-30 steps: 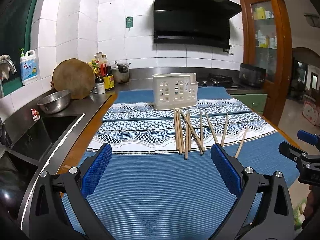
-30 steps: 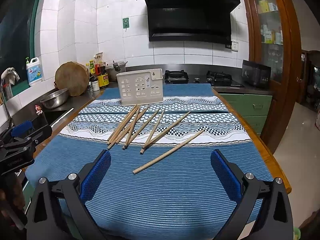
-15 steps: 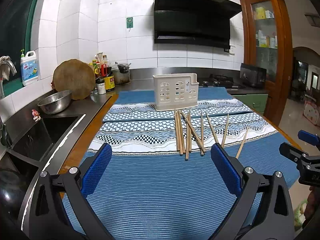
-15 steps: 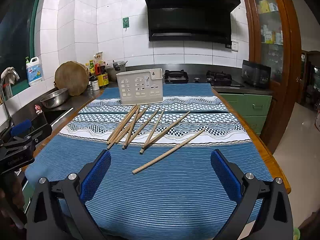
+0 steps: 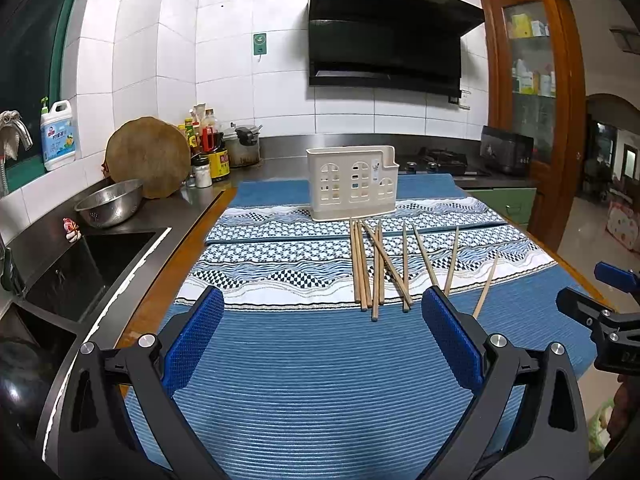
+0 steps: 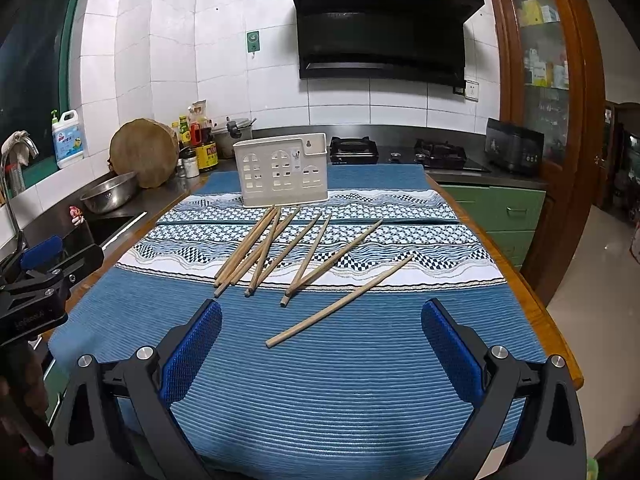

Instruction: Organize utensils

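Observation:
Several wooden chopsticks [image 5: 378, 266] lie loose on the patterned blue cloth [image 5: 300, 360], in front of a cream plastic utensil holder [image 5: 352, 182] that stands upright. In the right wrist view the chopsticks [image 6: 276, 246] fan out below the holder [image 6: 282, 170], and one chopstick [image 6: 340, 302] lies apart, nearest my right gripper. My left gripper [image 5: 322, 342] is open and empty, held above the near cloth. My right gripper [image 6: 320, 354] is open and empty, just short of the single chopstick. Each gripper shows at the edge of the other's view.
A sink [image 5: 80, 272], a steel bowl [image 5: 110, 202] and a round wooden board [image 5: 148, 156] lie on the left counter, with bottles [image 5: 204, 148] behind. A gas hob [image 6: 400, 150] is at the back. The table's right edge [image 6: 532, 292] drops to the floor.
Both views have shifted only slightly. The chopsticks and holder lie where they were, and both grippers stay open.

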Available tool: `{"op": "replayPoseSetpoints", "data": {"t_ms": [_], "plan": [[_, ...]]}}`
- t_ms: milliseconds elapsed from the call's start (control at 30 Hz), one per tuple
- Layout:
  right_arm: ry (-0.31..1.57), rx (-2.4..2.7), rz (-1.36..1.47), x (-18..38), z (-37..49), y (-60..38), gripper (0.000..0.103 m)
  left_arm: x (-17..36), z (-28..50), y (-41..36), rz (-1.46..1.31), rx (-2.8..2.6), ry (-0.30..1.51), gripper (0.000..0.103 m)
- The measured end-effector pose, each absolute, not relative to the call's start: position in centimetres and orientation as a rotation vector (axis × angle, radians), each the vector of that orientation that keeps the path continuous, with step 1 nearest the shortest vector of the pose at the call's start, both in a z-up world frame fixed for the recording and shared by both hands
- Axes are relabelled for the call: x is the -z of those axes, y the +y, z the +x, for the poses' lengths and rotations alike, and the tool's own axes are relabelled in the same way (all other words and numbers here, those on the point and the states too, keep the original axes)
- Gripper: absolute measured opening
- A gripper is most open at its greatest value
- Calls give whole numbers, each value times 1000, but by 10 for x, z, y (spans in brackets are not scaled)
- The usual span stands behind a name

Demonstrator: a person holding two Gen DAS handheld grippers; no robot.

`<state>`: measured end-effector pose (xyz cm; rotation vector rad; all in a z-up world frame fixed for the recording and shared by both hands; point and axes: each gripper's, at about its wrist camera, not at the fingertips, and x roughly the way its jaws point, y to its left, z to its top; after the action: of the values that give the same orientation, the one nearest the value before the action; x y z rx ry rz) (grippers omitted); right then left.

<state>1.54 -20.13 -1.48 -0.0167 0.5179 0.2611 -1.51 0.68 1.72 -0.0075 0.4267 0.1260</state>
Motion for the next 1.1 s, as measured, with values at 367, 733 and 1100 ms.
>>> {"op": "replayPoseSetpoints", "data": {"t_ms": [367,733,1100], "plan": [[529,-259,-32,19,19,-197,97,-14,-7,11,-11,-128,436,98],[550,-233,-42,25,29,-196,97,-10,1,16,-20,-129,442,98],[624,-231,-48,48,49,-182,96,-2,15,32,-46,-134,457,98]]}}
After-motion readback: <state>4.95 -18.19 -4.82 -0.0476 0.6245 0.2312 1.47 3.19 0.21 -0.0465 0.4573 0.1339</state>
